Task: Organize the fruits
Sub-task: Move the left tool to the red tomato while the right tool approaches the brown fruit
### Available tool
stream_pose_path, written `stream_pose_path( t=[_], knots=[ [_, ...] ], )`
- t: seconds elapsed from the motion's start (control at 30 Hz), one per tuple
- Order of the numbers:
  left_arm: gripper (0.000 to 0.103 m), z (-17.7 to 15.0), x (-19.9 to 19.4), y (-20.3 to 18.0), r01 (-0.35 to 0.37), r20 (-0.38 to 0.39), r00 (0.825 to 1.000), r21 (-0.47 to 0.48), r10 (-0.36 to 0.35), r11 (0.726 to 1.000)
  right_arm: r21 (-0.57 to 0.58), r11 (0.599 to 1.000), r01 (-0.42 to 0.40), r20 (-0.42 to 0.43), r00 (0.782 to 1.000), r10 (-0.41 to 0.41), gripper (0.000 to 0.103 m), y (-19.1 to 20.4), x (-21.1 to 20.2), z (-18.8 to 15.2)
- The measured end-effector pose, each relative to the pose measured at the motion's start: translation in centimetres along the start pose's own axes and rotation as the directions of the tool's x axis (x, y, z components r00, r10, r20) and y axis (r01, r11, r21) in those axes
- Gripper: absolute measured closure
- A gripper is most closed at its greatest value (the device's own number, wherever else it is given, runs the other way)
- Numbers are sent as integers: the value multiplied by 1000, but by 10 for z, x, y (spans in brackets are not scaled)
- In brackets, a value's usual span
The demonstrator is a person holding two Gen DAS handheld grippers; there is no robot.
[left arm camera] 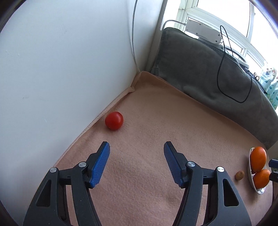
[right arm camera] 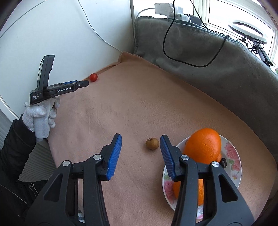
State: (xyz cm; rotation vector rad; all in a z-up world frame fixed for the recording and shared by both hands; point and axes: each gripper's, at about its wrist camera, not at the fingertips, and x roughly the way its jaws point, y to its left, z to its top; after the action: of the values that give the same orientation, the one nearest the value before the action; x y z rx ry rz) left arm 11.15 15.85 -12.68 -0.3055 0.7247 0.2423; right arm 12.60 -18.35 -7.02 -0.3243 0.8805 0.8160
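A red tomato [left arm camera: 114,120] lies on the peach blanket [left arm camera: 147,139] near the white wall, ahead and left of my open, empty left gripper [left arm camera: 136,146]. It shows small in the right wrist view [right arm camera: 93,77], just past the left gripper's tip. My right gripper [right arm camera: 140,139] is open and empty. A small brown fruit [right arm camera: 152,143] lies between its fingertips, close to the right finger. A floral plate [right arm camera: 234,166] at the right holds two oranges [right arm camera: 203,146] and a small dark fruit [right arm camera: 224,162]. The plate [left arm camera: 250,175], oranges [left arm camera: 258,160] and brown fruit [left arm camera: 239,175] show in the left wrist view.
A grey cushion [right arm camera: 217,60] with a black cable [right arm camera: 191,64] borders the blanket at the back. A white wall [left arm camera: 60,60] stands on the left. White power strips [right arm camera: 166,8] sit on the windowsill. The person's gloved hand [right arm camera: 41,114] holds the left gripper.
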Motion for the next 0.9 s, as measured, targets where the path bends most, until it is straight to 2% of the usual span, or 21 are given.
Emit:
stream_pose_path(
  t=[0.13, 0.43, 0.63, 0.77, 0.83, 0.9],
  knots=[
    [50, 6, 23, 1, -79, -3, 997, -57, 79, 995, -27, 999, -17, -29, 999, 17, 56, -1, 7, 6],
    [55, 20, 49, -3, -181, 5, 983, -100, 182, 978, -133, 989, -60, -109, 993, 45, 57, 13, 14, 12],
    [55, 23, 53, 7, -216, -3, 976, -145, 218, 966, -187, 977, -98, -195, 979, 60, 57, 10, 21, 16],
    [55, 28, 60, 6, -228, -17, 974, -137, 228, 964, -231, 966, -111, -252, 966, 51, 59, 11, 33, 17],
    [61, 29, 67, 8, -236, -37, 972, -143, 233, 961, -245, 962, -120, -280, 959, 49, 59, 11, 38, 15],
    [61, 30, 70, 12, -236, -45, 972, -159, 232, 959, -259, 958, -124, -297, 954, 43, 59, 10, 43, 14]
  ],
)
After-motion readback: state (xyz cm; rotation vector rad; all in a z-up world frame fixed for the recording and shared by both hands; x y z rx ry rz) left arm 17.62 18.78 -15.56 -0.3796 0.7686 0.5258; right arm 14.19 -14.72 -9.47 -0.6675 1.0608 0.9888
